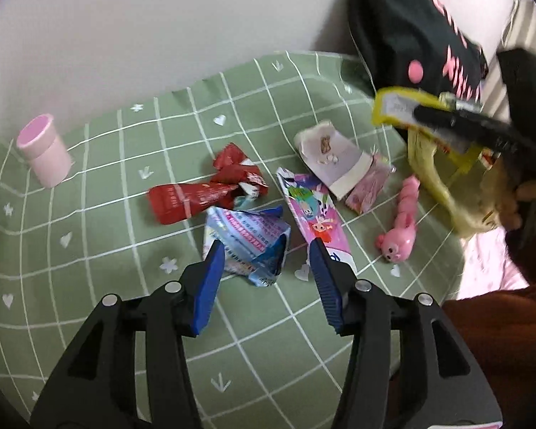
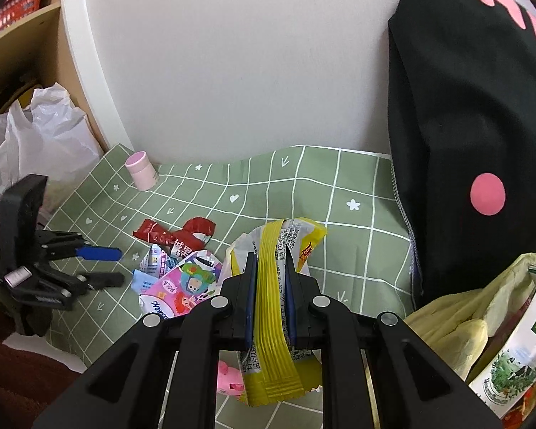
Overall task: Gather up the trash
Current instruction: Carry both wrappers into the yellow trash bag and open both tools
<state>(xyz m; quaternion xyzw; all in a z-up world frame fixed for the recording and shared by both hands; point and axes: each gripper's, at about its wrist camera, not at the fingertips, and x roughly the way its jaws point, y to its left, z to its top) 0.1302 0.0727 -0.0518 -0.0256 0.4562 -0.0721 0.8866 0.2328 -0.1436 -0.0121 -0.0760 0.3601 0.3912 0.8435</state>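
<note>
My right gripper point(image 2: 269, 261) is shut on a yellow snack wrapper point(image 2: 273, 357), held up off the green checked cloth point(image 2: 339, 193). In the left wrist view the same gripper point(image 1: 421, 114) and yellow wrapper point(image 1: 393, 105) hang at the upper right. My left gripper point(image 1: 266, 250) is open just above a crumpled blue-and-white wrapper point(image 1: 246, 228), with nothing pressed between its pads. Around it lie a red wrapper point(image 1: 203, 189), a pink cartoon wrapper point(image 1: 311, 211), a white paper packet point(image 1: 332, 157) and a small pink wrapper point(image 1: 371, 182).
A pale yellow plastic bag point(image 2: 457, 318) holding a carton point(image 2: 518, 357) sits at the right. A black garment with pink print point(image 2: 464, 107) hangs over the cloth's right side. A pink cup point(image 1: 44, 150), a pink toy bunny point(image 1: 400, 228) and a white plastic bag point(image 2: 43, 136) are nearby.
</note>
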